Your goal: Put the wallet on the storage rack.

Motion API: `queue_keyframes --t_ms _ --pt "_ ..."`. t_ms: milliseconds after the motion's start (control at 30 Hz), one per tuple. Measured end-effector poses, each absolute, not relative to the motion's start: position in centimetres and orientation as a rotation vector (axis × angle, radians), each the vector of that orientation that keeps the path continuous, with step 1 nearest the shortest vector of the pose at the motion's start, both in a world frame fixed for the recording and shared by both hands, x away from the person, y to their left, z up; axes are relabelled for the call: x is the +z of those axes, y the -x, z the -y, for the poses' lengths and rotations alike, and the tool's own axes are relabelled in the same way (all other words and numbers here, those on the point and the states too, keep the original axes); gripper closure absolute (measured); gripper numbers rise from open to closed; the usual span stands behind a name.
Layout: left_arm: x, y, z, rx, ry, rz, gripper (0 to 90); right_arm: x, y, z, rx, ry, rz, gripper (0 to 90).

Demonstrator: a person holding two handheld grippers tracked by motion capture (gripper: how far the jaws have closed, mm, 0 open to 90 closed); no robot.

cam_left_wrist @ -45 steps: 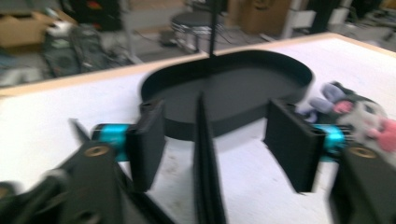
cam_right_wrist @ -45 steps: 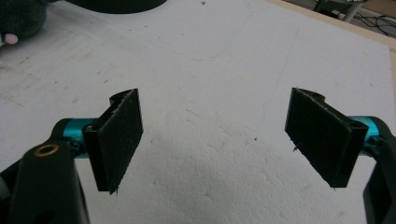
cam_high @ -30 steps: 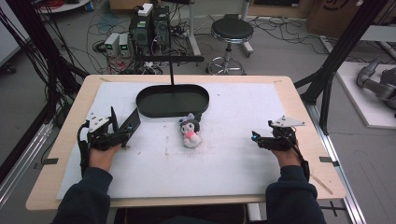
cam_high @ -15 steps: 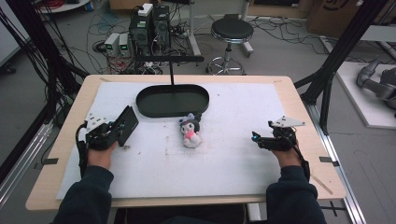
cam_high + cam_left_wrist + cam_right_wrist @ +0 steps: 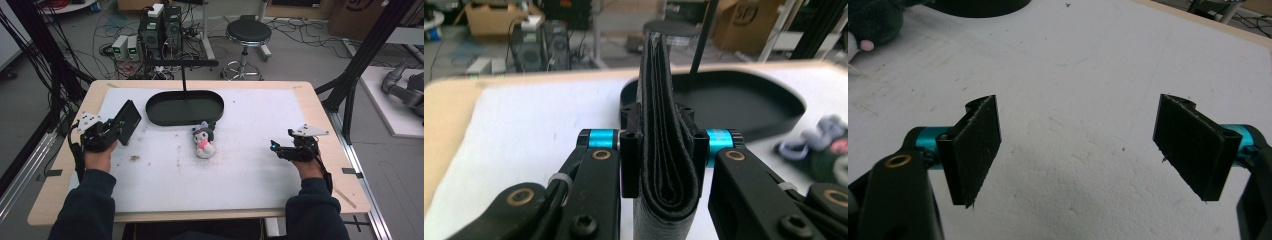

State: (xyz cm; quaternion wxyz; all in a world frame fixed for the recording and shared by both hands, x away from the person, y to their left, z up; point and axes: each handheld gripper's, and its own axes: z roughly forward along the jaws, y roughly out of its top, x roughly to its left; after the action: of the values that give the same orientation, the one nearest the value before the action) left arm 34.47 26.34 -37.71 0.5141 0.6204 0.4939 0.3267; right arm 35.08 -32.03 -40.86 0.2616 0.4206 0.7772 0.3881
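Note:
A black folded wallet [image 5: 128, 119] stands on edge between the jaws of my left gripper [image 5: 116, 131], tilted and held a little above the white mat at the left. In the left gripper view both pads press on the wallet [image 5: 664, 120]; the left gripper [image 5: 663, 150] has just been closing, and it is shut on the wallet. My right gripper [image 5: 279, 149] rests low over the mat at the right. Its jaws stand wide apart in the right gripper view, with nothing between them [image 5: 1080, 150].
A black oval tray [image 5: 185, 118] lies at the back middle of the mat, with a thin black post rising behind it. A small plush toy [image 5: 204, 141] lies just in front of the tray. The table's wooden edge [image 5: 320, 105] frames the mat.
The left jaws, open around the wallet at first, have closed on it and lifted it, tipping it toward the tray. The right gripper has stayed where it was.

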Motion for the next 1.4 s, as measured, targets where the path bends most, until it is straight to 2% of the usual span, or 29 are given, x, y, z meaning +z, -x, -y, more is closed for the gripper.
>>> queue_keyframes --t_ms 500,800,1067,1400 --pt "-34.8 -40.0 -23.5 0.78 -1.528 -1.083 75.6 -40.7 -35.1 32.3 1.076 -1.15 -2.075 19.4" --pt "-36.6 -42.8 -21.6 0.731 -1.604 -1.059 75.5 -40.6 -35.1 32.5 1.093 -1.151 -2.066 19.4" --pt "-37.2 -46.0 -20.2 0.774 -1.67 -1.065 75.5 -40.7 -35.1 32.6 1.097 -1.16 -2.064 19.4" --pt "-39.6 -48.8 -19.9 0.836 -1.7 -1.137 75.6 -40.9 -34.9 33.2 1.109 -1.183 -2.049 19.4"
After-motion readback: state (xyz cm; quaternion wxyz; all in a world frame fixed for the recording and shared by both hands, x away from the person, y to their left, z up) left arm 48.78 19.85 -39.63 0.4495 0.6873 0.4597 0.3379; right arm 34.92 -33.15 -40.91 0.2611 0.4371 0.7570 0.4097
